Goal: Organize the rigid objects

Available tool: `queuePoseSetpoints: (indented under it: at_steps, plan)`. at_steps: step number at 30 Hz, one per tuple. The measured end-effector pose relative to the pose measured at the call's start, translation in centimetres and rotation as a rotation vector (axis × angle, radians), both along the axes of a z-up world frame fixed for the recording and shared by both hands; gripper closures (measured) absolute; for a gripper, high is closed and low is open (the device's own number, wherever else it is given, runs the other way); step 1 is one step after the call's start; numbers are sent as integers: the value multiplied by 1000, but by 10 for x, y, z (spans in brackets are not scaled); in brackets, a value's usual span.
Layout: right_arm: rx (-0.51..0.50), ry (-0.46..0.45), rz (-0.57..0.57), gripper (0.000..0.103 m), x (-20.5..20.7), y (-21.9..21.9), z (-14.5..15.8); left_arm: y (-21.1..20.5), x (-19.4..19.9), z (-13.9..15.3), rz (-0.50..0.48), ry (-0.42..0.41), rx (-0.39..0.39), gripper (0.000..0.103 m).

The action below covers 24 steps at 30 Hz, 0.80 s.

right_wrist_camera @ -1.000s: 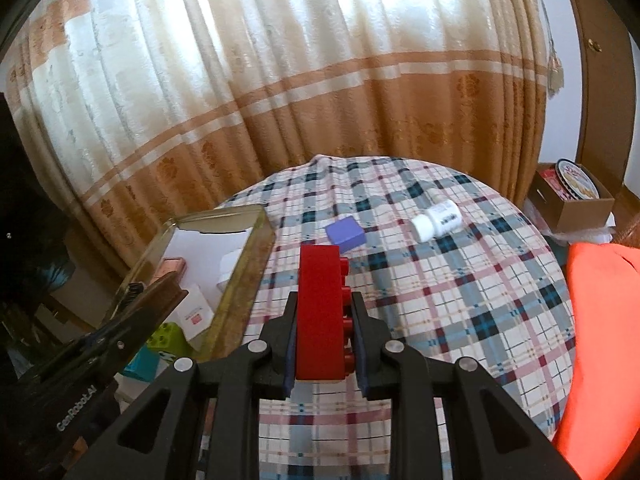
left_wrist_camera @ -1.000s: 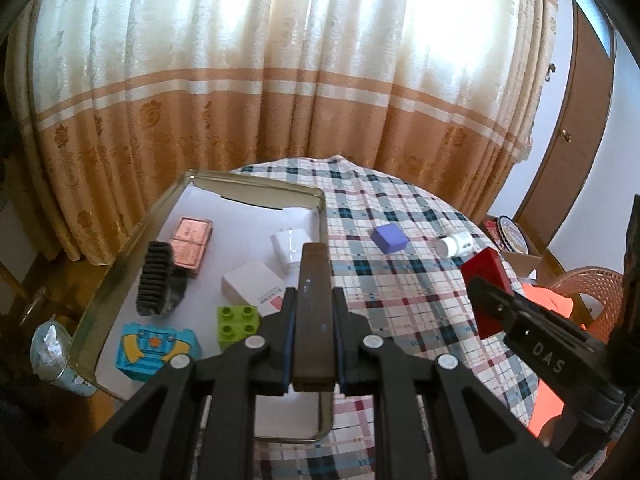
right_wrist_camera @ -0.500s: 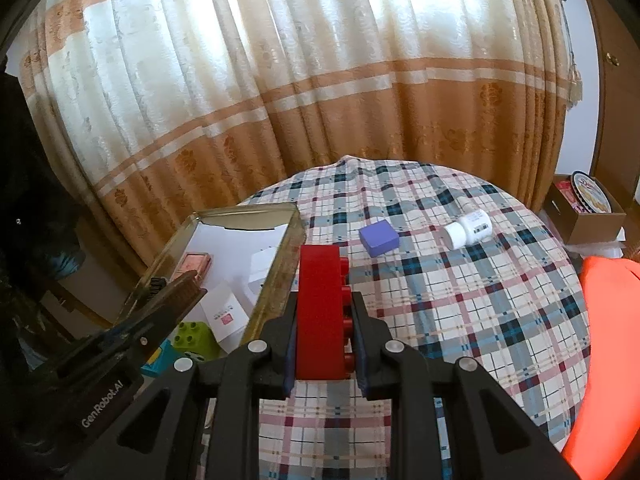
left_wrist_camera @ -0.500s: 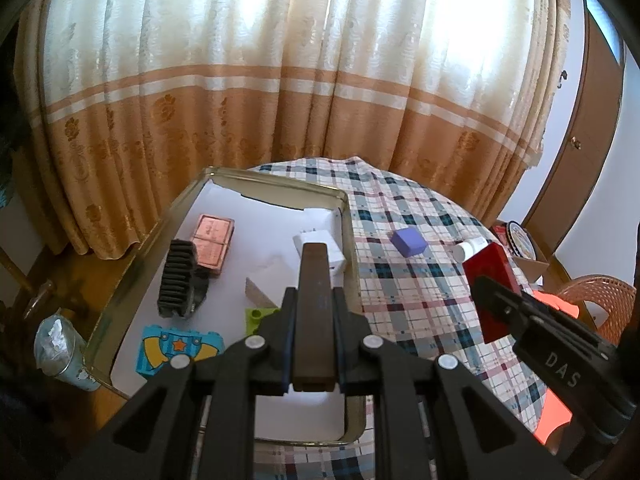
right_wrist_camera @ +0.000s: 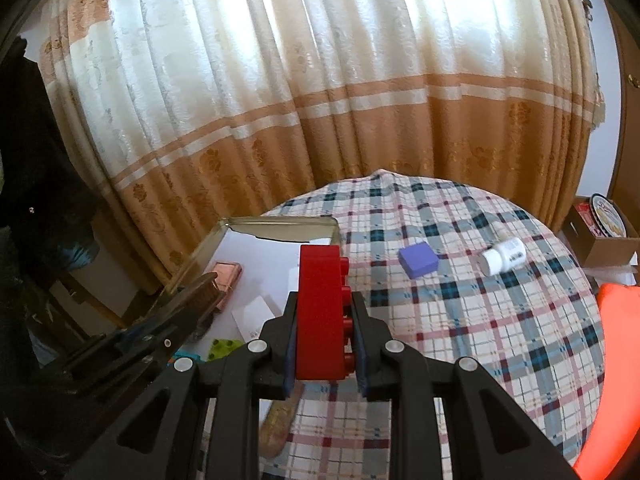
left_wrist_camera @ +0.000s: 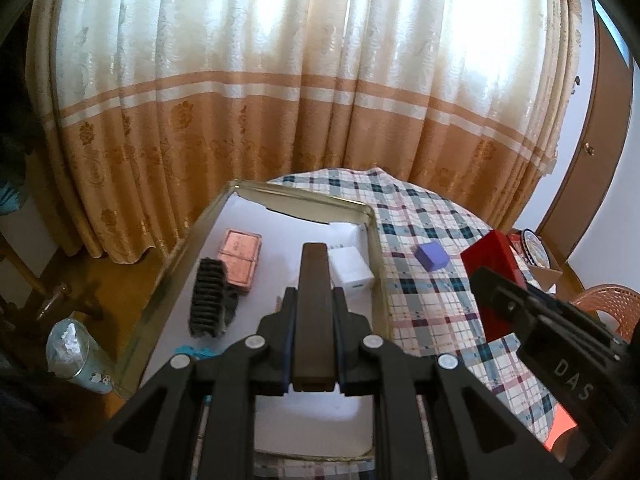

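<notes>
While white "DAS" lettering is showing on the right gripper (left_wrist_camera: 486,280), it is clamping a red studded plastic brick (right_wrist_camera: 322,312), the left gripper (left_wrist_camera: 314,308) is pinching a dark brown bar (left_wrist_camera: 314,312) over the metal tray (left_wrist_camera: 372,216) lying left on the plaid tablecloth (right_wrist_camera: 500,320) before cream-and-tan curtains (right_wrist_camera: 320,100).

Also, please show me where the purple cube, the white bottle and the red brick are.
purple cube (right_wrist_camera: 418,260), right wrist view, top face.
white bottle (right_wrist_camera: 505,255), right wrist view, labelled side.
red brick (right_wrist_camera: 320,312), right wrist view, flat side.
</notes>
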State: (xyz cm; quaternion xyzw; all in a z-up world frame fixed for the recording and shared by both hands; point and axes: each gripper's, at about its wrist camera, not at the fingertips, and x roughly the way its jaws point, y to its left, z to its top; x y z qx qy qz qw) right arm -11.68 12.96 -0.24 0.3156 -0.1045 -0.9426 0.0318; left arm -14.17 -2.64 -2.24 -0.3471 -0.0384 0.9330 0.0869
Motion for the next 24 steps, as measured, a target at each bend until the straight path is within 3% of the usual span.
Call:
queuePoseSetpoints:
  at_steps: [24]
  plan:
    - [-6,20,31,78,-43,-22,11,-13,-41,10,45,9,-53,89]
